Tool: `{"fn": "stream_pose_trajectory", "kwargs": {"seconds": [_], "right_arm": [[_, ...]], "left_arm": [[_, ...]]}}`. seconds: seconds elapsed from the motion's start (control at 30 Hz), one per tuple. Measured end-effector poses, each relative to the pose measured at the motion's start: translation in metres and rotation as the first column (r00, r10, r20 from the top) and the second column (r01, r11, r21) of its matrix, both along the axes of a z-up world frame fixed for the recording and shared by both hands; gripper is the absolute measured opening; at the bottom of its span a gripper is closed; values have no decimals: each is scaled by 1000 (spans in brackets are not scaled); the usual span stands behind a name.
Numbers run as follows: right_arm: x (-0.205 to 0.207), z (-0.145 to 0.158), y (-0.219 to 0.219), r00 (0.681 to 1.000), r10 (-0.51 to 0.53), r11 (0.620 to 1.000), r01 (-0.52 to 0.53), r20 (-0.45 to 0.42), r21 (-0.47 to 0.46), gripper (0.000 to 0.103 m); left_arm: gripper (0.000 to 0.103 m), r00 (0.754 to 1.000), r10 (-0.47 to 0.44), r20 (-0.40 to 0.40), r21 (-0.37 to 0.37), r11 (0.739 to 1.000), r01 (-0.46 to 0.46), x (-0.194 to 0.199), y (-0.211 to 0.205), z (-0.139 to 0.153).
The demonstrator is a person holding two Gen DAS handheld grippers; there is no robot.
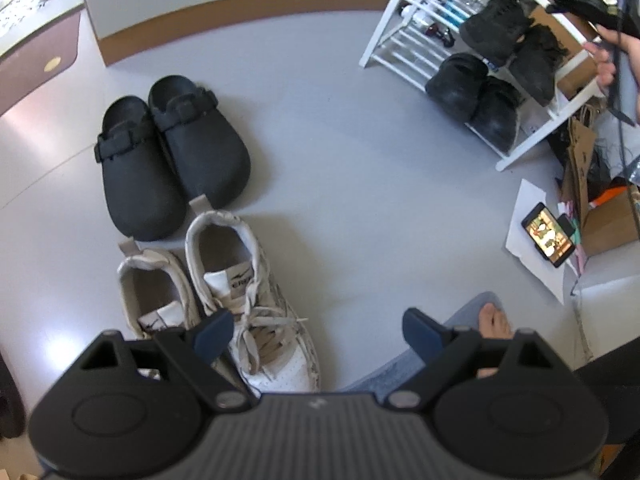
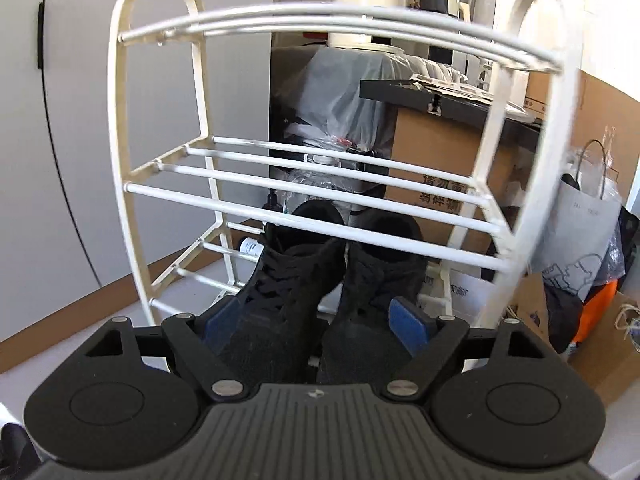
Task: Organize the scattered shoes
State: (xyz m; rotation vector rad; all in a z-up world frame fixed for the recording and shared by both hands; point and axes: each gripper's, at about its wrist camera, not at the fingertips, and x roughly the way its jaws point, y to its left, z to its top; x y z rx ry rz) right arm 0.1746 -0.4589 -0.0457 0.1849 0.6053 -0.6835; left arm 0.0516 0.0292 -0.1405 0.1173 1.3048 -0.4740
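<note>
Your right gripper (image 2: 316, 326) sits w/ its blue pads either side of the pair of black lace-up knit sneakers (image 2: 320, 280), toes pointing into the white tube-rail shoe rack (image 2: 360, 208). Pads look pressed on the outer sides of both shoes, so I'd judge it's clamping the pair together, though the contact itself is partly hidden. The sneakers are at the rack's lower level, under the middle rails; can't tell if the soles are already resting on the bottom rails.

To do this well: keep the pair level, push straight in, soles flat across at least two rails so nothing tips through the gaps. Only release once weight's on the rack.

Left gripper (image 1: 318, 330) is spread wide, holding nothing, hovering above the worn white lace-up sneakers (image 1: 224, 300) on the grey floor (image 1: 340, 200). Black strap clogs (image 1: 168, 152) lie just beyond them.

Room: middle rail runs close over the sneaker collars, so little headroom; pull back low & straight, don't lift. In the left view, dark shoes already fill the rack's right part; left rail sections look free. Watch the lit phone (image 1: 548, 234) on paper and your bare foot (image 1: 494, 320) nearby.
</note>
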Motion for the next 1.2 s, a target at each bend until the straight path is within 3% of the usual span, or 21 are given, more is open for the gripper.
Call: {"fn": "stream_pose_trajectory", "kwargs": {"seconds": [0.1,0.23,0.57,0.93,1.2], "right_arm": [[-22,13,-2,1000,-27,996,27,3,83,86],[-50,35,7,1000,-4,998,2,24,63,86],[-107,59,22,999,31,989,-37,42,141,86],[-154,69,44,988,149,978,-152,30,140,86],[-184,62,77,959,281,945,-274,-16,179,86]], "left_arm": [[93,1000,4,14,6,1000,-4,-2,2,4],[93,999,7,32,4,1000,-7,-10,7,13],[93,996,22,91,-30,999,-20,-30,21,40],[93,990,81,114,-45,996,-76,-44,48,53],[93,986,103,132,-44,994,-98,-46,52,57]]}}
